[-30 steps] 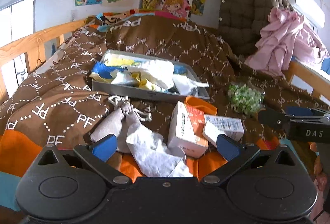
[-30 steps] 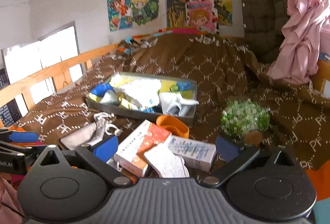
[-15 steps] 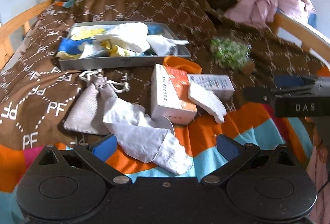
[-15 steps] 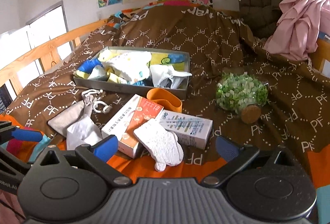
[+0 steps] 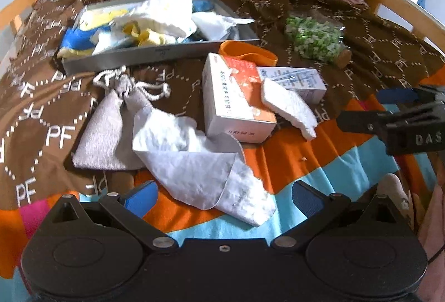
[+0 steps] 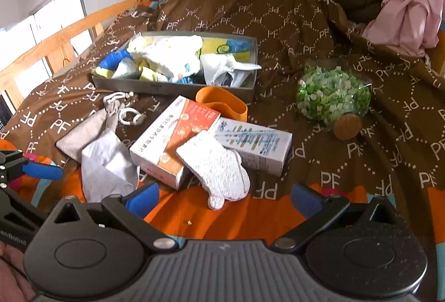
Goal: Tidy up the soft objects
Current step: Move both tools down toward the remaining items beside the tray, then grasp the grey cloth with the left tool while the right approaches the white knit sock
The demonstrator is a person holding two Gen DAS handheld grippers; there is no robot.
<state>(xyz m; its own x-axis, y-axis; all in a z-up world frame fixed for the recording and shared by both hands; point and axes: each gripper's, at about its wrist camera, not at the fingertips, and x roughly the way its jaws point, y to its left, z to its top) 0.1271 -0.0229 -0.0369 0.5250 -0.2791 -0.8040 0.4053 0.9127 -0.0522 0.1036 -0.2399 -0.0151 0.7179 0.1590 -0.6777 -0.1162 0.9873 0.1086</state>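
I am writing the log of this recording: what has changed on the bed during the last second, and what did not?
Both cameras tilted down toward the near clutter; the wall posters left the left view. The left claw now hangs open over the grey cloth, the right claw open near the white mitt. Nothing was gripped or released. The pouch, boxes and grey tray stayed put.

- Bare bedspread (image 6: 222, 218) lies open between the right claw (image 6: 224, 197) and the white mitt (image 6: 217, 166).
- The grey cloth (image 5: 200, 163) sprawls between the left claw's (image 5: 224, 197) jaws.
- Two boxes (image 6: 178, 140) and an orange band (image 6: 222, 103) block the near wall of the tray (image 6: 172, 86).
- Open blanket surrounds the green jar (image 6: 332, 100).
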